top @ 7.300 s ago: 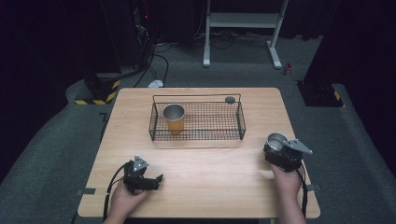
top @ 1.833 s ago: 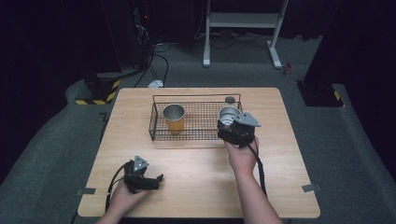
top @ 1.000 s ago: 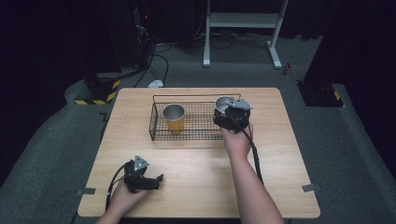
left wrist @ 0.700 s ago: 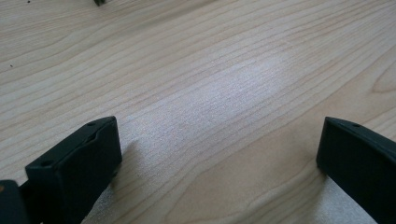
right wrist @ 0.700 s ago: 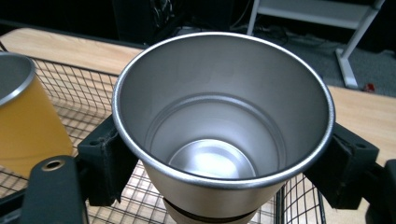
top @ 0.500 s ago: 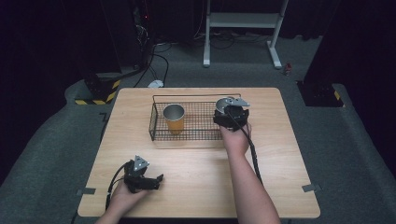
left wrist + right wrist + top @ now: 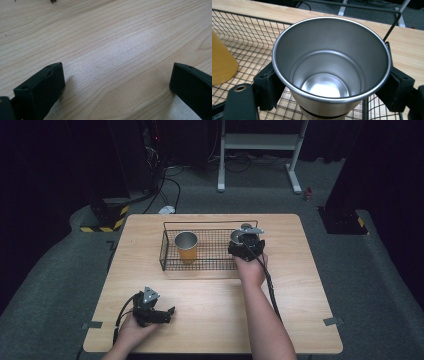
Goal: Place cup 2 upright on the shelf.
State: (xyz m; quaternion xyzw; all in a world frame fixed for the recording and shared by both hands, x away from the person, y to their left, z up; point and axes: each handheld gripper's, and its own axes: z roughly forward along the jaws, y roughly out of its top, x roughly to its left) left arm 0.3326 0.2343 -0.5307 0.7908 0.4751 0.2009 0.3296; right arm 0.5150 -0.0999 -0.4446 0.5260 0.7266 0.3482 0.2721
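Observation:
My right gripper [image 7: 245, 243] is shut on a bare steel cup [image 7: 332, 75], one black jaw pressing each side of its wall. The cup [image 7: 237, 236] stands upright and empty at the right end of the black wire basket [image 7: 200, 266]. Whether it rests on the mesh floor I cannot tell. An orange cup with a steel rim [image 7: 186, 247] stands upright in the basket's left half and shows at the left edge [image 7: 222, 62] of the right gripper view. My left gripper [image 7: 168, 312] rests on the table's near left, open [image 7: 116, 82], with bare wood between its jaws.
The wooden table [image 7: 300, 285] has free room in front of the basket and to its right. A small dark round object [image 7: 246, 226] lies just behind the basket's right end. The basket's wire rim [image 7: 392, 22] rises close beside the steel cup.
My right gripper carried the steel cup from the table's right front over the basket's front wall to its right end; over the last half second it barely moved. The left gripper stayed still.

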